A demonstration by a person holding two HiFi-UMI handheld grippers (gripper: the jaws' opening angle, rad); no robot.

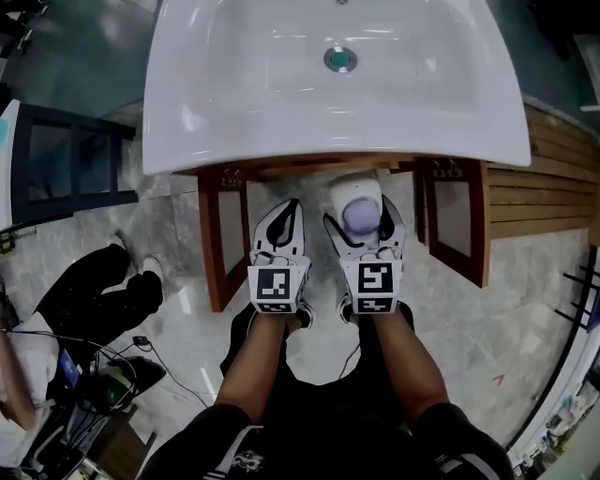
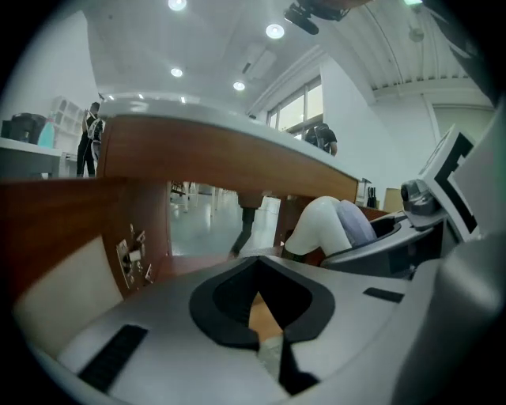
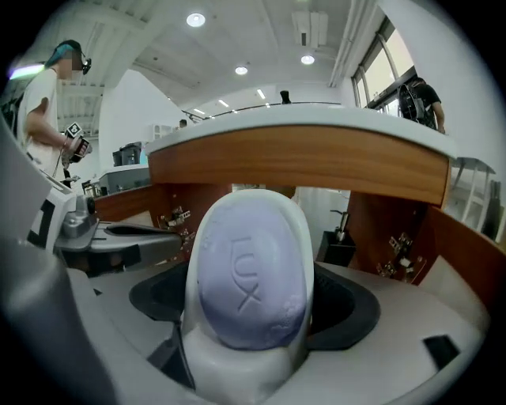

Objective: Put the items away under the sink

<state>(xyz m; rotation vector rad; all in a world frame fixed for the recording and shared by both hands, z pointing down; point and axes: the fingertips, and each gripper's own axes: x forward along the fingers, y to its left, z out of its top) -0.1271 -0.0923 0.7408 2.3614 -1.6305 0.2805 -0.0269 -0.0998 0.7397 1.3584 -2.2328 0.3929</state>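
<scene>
Grey marbled floor (image 1: 525, 300) lies under and behind both sets of jaws. It is a big bright room with white walls, round ceiling lights (image 3: 196, 20) above the jaws and tall windows (image 3: 379, 55) up to their right. A white sink (image 1: 187, 112) with a metal drain (image 1: 339, 59) sits over and ahead of the jaws on a red-brown wooden cabinet (image 3: 300, 162). The left cabinet door (image 1: 214, 239) swings open just left of the left jaws, and the right cabinet door (image 1: 459, 220) is open to the right of the right jaws. Metal hinges (image 2: 133, 257) show on the inner wall left of the left jaws. The cabinet opening is straight ahead of both jaws, and I can't tell what is inside it. The left gripper (image 2: 265, 316) has its jaws together at the tips with nothing between them, and it is level with the right gripper and just beside it. The right gripper (image 1: 361, 225) has its jaws clamped on a white soap dish (image 3: 237, 372), one jaw on each side. The dish is tipped up on end and held off the floor, with its far end at the sink's front edge at the mouth of the cabinet. In the dish is a lilac soap bar (image 3: 249, 285) stamped LUX, facing back along the jaws. Wooden slats (image 1: 553, 178) are well right of the right jaws, and a dark open-frame shelf (image 1: 66, 164) is well left of the left jaws. Left of and behind the left jaws, a second person in black trousers (image 1: 94, 295) is low on the floor near cables (image 1: 141, 375). In the right gripper view, a person in a white top (image 3: 47, 103) stands far left of the jaws.
</scene>
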